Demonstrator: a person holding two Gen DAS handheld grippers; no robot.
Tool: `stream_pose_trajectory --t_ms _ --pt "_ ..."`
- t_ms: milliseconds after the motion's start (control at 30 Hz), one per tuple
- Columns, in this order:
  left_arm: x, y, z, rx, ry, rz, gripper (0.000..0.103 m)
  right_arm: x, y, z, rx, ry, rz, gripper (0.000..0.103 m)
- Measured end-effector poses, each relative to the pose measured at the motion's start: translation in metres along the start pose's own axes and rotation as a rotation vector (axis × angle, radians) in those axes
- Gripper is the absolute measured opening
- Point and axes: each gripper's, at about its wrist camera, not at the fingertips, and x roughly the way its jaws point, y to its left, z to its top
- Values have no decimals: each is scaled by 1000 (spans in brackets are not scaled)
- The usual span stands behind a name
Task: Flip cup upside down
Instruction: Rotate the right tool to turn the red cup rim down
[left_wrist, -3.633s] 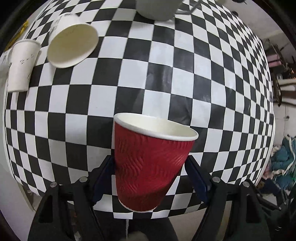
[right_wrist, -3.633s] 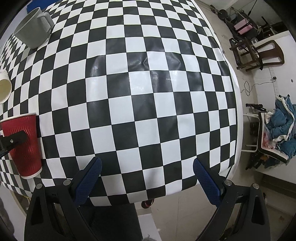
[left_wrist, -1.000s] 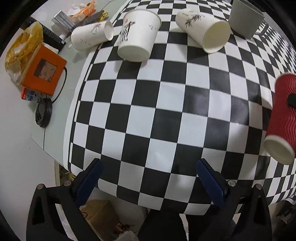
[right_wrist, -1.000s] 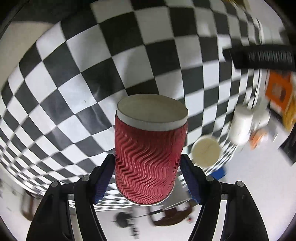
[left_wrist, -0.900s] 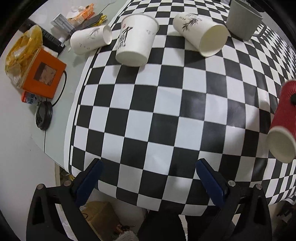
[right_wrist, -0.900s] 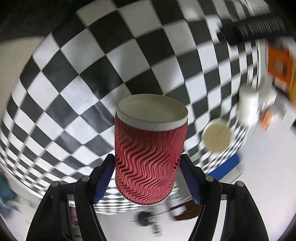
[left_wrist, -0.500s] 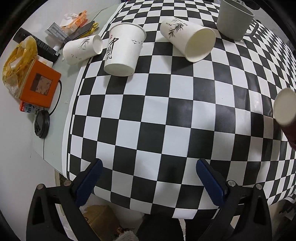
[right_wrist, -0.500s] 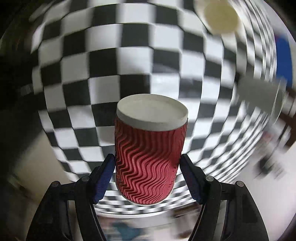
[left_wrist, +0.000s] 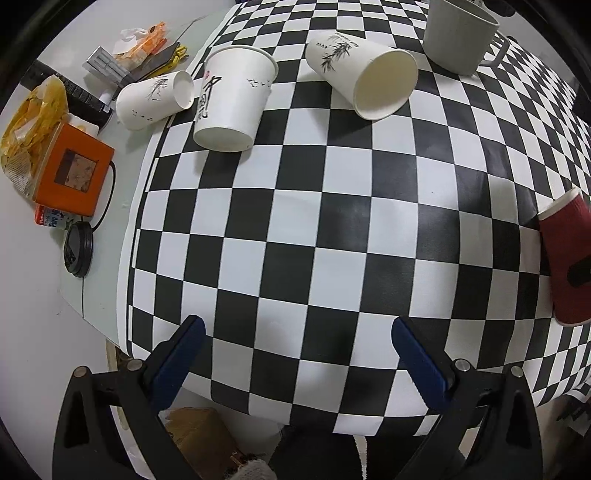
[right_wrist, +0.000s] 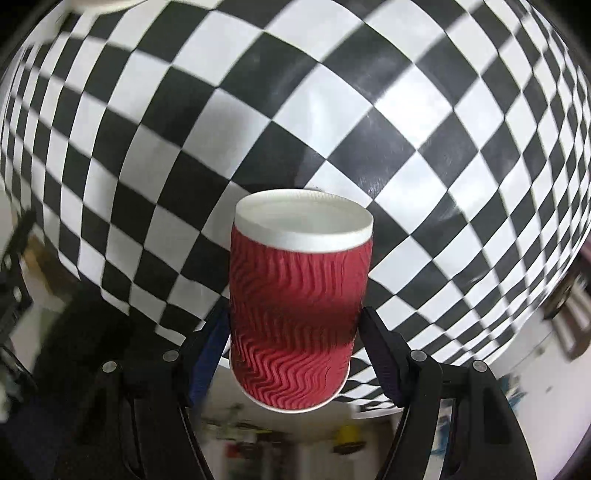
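The red ribbed paper cup (right_wrist: 297, 314) with a white rim sits between the blue pads of my right gripper (right_wrist: 295, 332), which is shut on it. Its rim points toward the checkered tablecloth (right_wrist: 332, 110), close above it. In the left wrist view the same cup (left_wrist: 567, 258) shows at the right edge, tilted, rim toward the cloth, with a dark finger on its side. My left gripper (left_wrist: 295, 350) is open and empty over the cloth's near edge.
At the far side of the checkered cloth (left_wrist: 295, 221) are one standing white paper cup (left_wrist: 232, 99), two lying white cups (left_wrist: 365, 79) (left_wrist: 155, 99) and a grey mug (left_wrist: 458, 35). An orange box (left_wrist: 72, 173), snack bags and a black lid (left_wrist: 77, 249) lie left, off the cloth.
My right gripper has rotated with the red cup, turning its rim over toward the cloth. The left gripper, which held the cup 3.6 s ago, stays open and drew back slightly.
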Motion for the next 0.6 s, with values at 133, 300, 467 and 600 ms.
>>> stream_pose_trajectory --t_ms 133,300,467,600 --pt "1 -7 5 6 10 -20 103 5 -14 0 90 2 79 73" --pt "3 -17 20 21 13 -42 103 9 -29 -2 144 9 137 75" --pt "2 -24 36 48 4 -35 103 2 -41 3 161 -23 143 87" --pt "0 -29 46 56 5 -40 103 -4 -48 7 169 -73 179 87"
